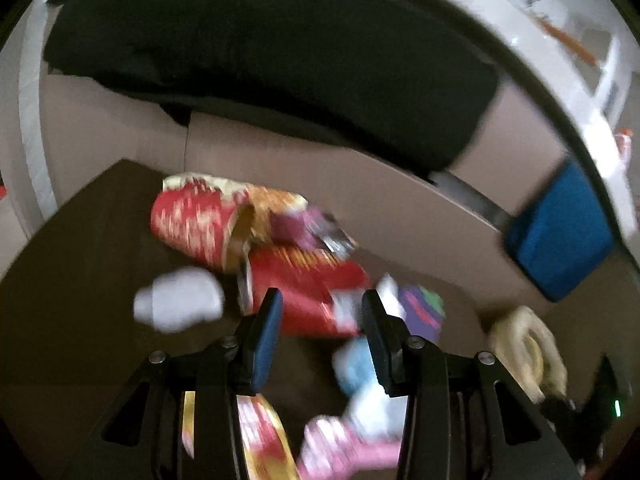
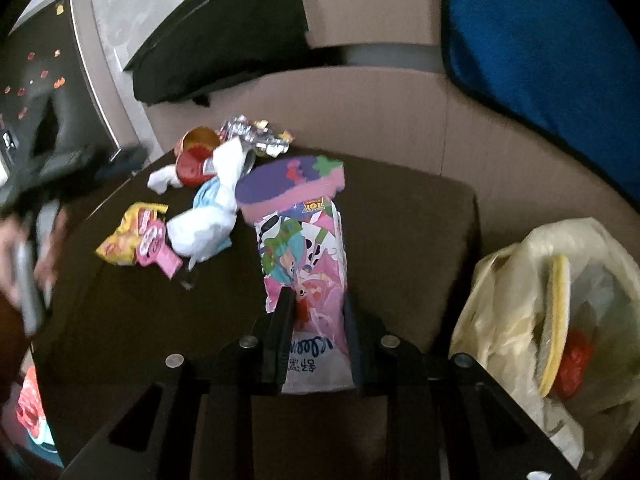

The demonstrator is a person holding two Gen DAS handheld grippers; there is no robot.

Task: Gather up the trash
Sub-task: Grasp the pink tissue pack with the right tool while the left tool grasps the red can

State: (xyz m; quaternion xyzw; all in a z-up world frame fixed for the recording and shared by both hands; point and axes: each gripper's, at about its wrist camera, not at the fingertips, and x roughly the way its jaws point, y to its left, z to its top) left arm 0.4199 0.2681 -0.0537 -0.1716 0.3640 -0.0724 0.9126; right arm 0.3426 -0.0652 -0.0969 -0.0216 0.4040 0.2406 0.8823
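Progress: we judge the job partly done. The trash bag (image 2: 560, 300) at 4 o'clock of the right wrist view already holds a yellow disc (image 2: 556, 312) and something red; most litter is left on the dark table (image 2: 400, 240).
Right gripper (image 2: 318, 312): clamped on the pink cartoon wrapper (image 2: 304, 248), which stands up from the jaws toward 12 o'clock, above the table, not yet in the bag.
Left gripper (image 1: 320, 320): jaws apart, nothing pinched, we think; hovering over the pile with the red snack bag (image 1: 308, 280) between the blue pads (image 1: 266, 340) in the blurred view.
Left to collect: red snack bag, red tub (image 1: 192, 220) at 11 o'clock, white tissue (image 1: 178, 300) at 9 o'clock, yellow-pink wrapper (image 2: 132, 236), silver foil wrapper (image 2: 256, 136).
Materials: wrappers thin, glossy, crinkled film; tissue soft and wadded; bag translucent, slack plastic; tub a stiff, round, open-mouthed shape.
Surroundings: beige sofa (image 2: 380, 100), blue cushion (image 2: 540, 40) fuzzy, black cushion (image 1: 240, 60) matte.
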